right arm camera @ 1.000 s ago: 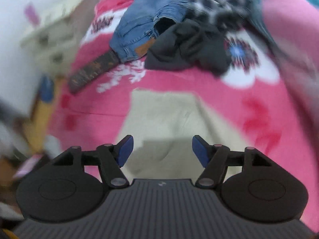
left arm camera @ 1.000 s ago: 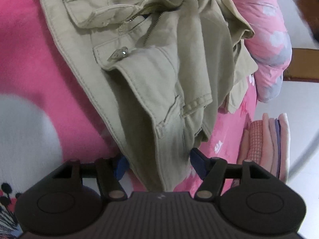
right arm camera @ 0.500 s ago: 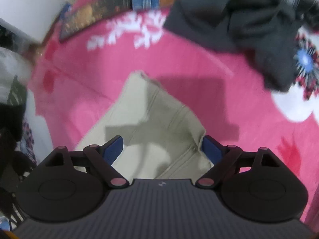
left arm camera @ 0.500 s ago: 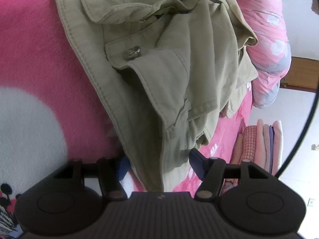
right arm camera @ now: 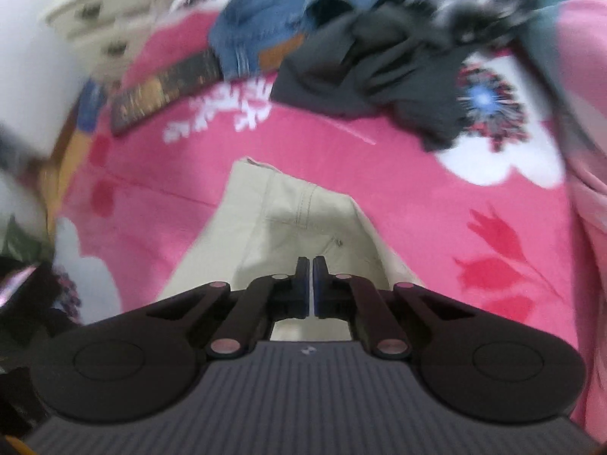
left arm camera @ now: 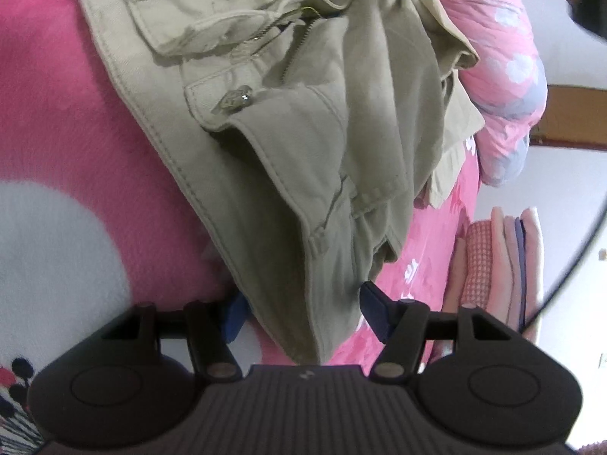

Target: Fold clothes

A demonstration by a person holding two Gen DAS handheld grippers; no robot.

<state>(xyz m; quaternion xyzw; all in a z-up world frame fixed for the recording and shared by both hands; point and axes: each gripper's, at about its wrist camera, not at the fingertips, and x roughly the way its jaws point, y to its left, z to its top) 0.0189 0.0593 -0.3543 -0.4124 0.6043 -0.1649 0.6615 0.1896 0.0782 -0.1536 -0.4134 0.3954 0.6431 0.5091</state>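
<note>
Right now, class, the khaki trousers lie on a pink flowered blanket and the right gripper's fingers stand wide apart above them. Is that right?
Not quite. The right gripper has its fingers shut together, as the right wrist view shows. The rest holds: the khaki trousers lie on the pink flowered blanket.

We see khaki trousers of matt woven cotton twill with a shiny metal button on a fuzzy pink fleece blanket. Beyond the trousers' leg end, we note blue denim jeans and matt dark cloth.
</note>
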